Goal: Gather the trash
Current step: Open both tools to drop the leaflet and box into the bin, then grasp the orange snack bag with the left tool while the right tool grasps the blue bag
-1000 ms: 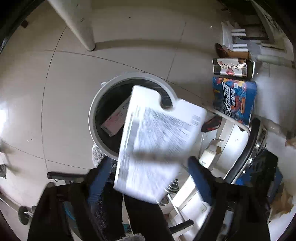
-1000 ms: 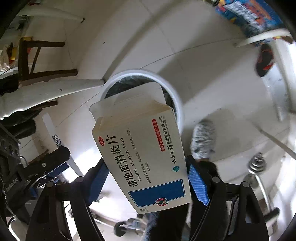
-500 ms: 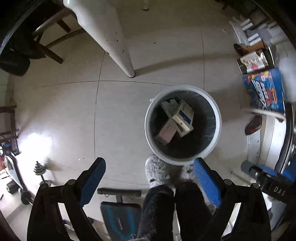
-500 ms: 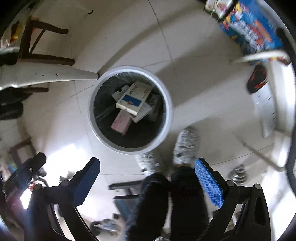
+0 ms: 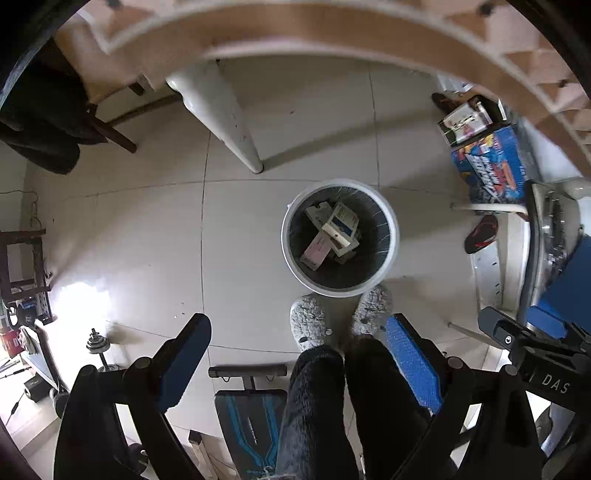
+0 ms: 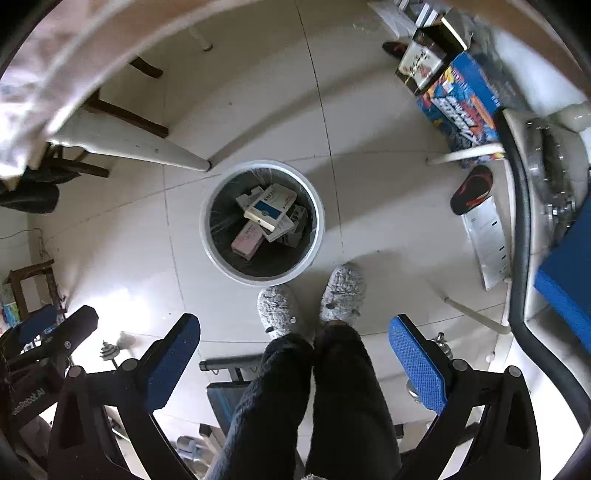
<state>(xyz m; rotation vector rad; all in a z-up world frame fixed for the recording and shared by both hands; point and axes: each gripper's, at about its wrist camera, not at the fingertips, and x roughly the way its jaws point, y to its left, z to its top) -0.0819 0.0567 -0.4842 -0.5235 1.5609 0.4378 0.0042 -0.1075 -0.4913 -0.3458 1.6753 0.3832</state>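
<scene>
A round white trash bin (image 5: 392,258) with a dark liner stands on the tiled floor, also in the right wrist view (image 6: 317,236). Inside lie several medicine boxes: a white and blue box (image 5: 341,223) (image 6: 271,210) on top and a pink box (image 5: 317,251) (image 6: 248,239) beside it. My left gripper (image 5: 299,350) is open and empty, held high above the floor, nearer than the bin. My right gripper (image 6: 295,350) is open and empty at about the same height.
The person's grey slippers (image 5: 308,321) (image 6: 341,291) stand against the bin. A white table leg (image 5: 221,122) and the table edge (image 5: 295,33) are beyond it. Blue boxes (image 5: 491,166), a sandal (image 5: 480,232) and a dumbbell (image 5: 98,347) lie around.
Both grippers let go of their items over the bin, the left a printed sheet, the right a white and blue box. Both opened and rose well above the bin.
</scene>
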